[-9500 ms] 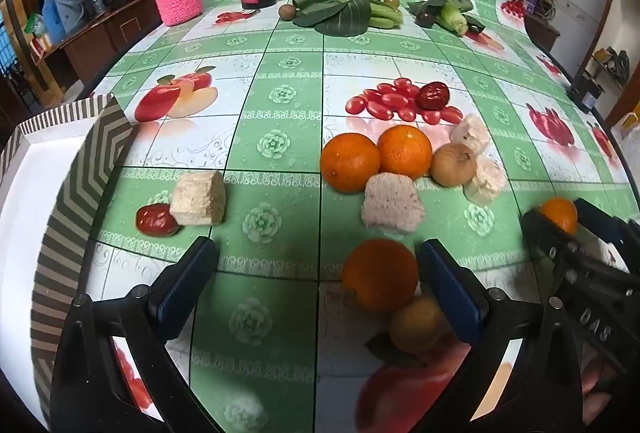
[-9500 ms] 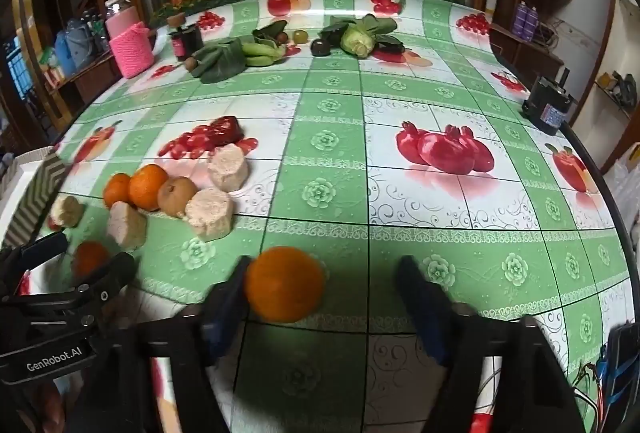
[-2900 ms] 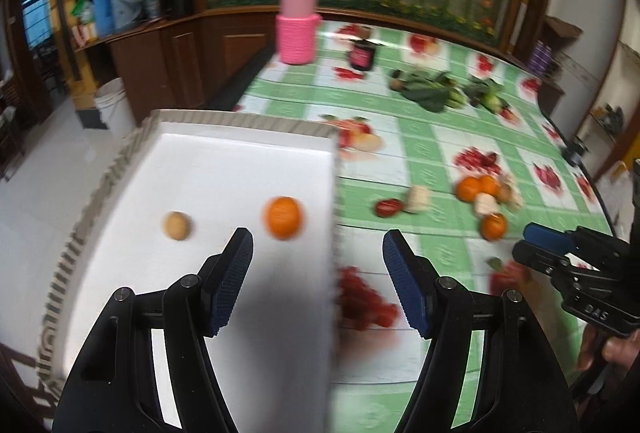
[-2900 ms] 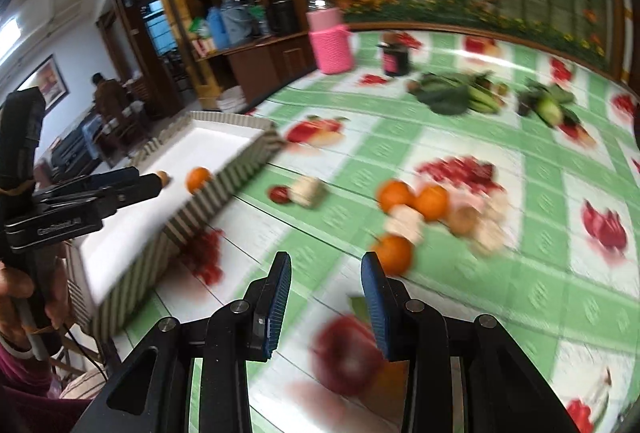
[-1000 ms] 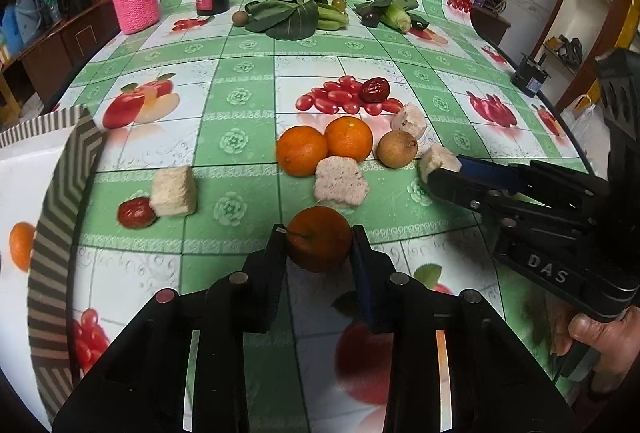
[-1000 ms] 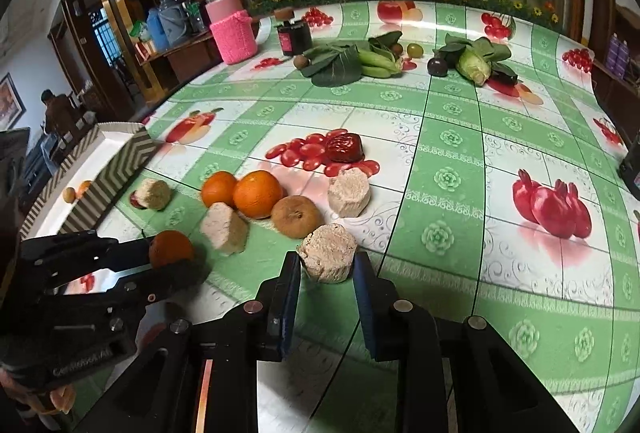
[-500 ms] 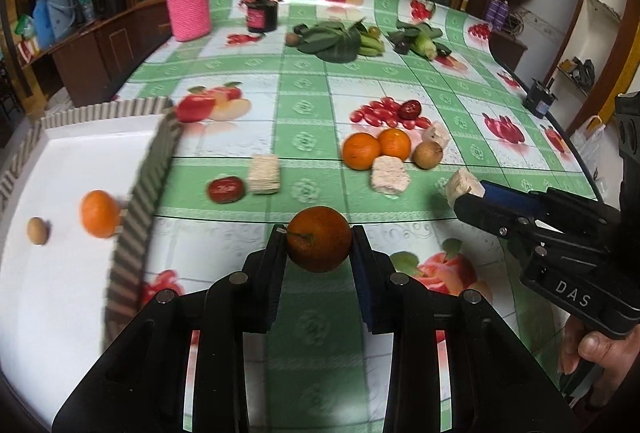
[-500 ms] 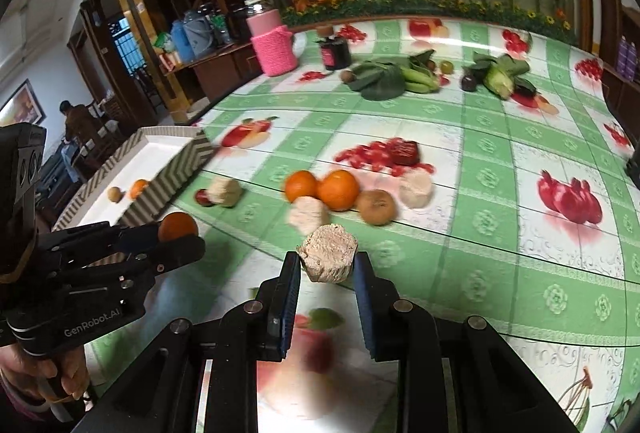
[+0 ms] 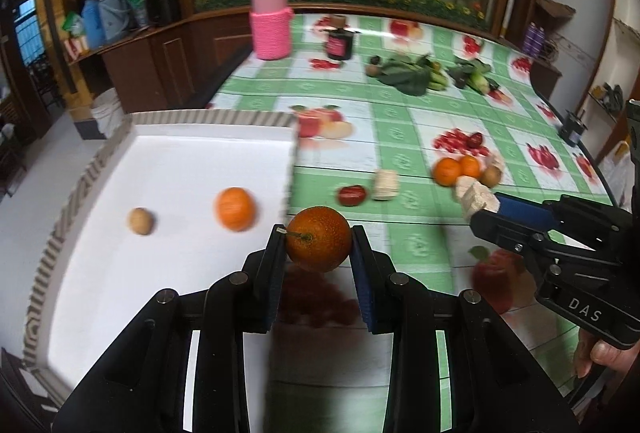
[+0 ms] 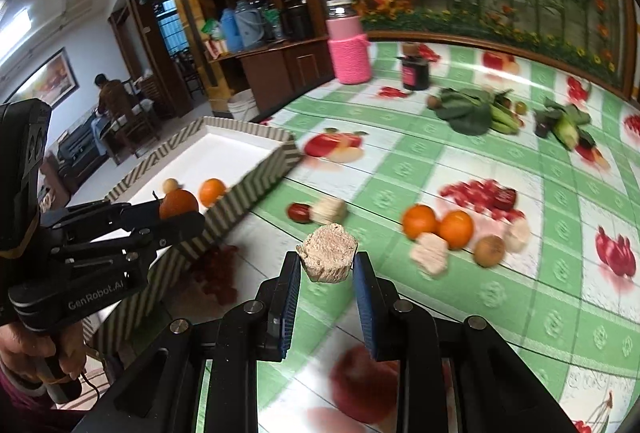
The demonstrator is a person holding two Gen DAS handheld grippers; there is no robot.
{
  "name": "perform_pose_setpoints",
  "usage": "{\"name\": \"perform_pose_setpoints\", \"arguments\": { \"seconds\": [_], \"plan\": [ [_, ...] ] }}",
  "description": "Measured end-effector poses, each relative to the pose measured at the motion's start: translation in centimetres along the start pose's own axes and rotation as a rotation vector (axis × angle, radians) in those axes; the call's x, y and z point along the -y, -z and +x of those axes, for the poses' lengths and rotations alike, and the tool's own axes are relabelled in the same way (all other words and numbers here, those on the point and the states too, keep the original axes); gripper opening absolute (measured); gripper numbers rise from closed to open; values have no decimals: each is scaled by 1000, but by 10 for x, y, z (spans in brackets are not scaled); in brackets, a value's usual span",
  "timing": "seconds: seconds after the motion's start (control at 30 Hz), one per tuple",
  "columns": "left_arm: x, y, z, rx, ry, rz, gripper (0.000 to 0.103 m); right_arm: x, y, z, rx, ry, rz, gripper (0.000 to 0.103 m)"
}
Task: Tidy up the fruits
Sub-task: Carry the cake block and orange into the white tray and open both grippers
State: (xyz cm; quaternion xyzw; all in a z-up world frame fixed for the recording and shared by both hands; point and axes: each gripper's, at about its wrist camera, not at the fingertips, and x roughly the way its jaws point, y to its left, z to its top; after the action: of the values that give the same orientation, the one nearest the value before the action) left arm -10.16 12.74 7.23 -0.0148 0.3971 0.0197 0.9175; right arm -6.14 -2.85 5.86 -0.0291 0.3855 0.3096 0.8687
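Note:
My left gripper (image 9: 319, 245) is shut on an orange (image 9: 319, 238), held in the air over the right wall of the white tray (image 9: 168, 161). The tray holds another orange (image 9: 235, 208) and a small brown fruit (image 9: 140, 220). My right gripper (image 10: 327, 261) is shut on a beige spongy block (image 10: 328, 253), held above the table; it also shows in the left wrist view (image 9: 478, 196). The left gripper and its orange (image 10: 178, 204) show in the right wrist view beside the tray (image 10: 256, 177). Two oranges (image 10: 438, 225), a brown fruit (image 10: 489, 251) and pale blocks (image 10: 429, 254) lie together on the table.
A red fruit (image 10: 299, 212) and a pale block (image 10: 329, 210) lie near the tray's corner. A pink jar (image 10: 349, 47), a dark jar (image 10: 415, 72) and green vegetables (image 10: 472, 111) stand at the table's far side. The tablecloth is green checked with printed fruit.
Both grippers have swung left with their loads. The left gripper's orange is now over the tray's right wall; the right gripper's block has moved away from the fruit pile.

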Motion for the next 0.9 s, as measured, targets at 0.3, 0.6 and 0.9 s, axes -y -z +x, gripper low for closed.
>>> {"name": "perform_pose_setpoints", "arguments": {
  "seconds": [0.3, 0.6, 0.9],
  "plan": [
    [-49, 6, -9, 9, -80, -54, 31, -38, -14, 18, -18, -50, -67, 26],
    [-90, 13, -15, 9, -139, -99, 31, -77, -27, 32, -29, -91, -140, 26],
    [-118, 22, -13, -15, -163, -135, 31, -107, -33, 45, -44, -131, -187, 26]
  ]
}}
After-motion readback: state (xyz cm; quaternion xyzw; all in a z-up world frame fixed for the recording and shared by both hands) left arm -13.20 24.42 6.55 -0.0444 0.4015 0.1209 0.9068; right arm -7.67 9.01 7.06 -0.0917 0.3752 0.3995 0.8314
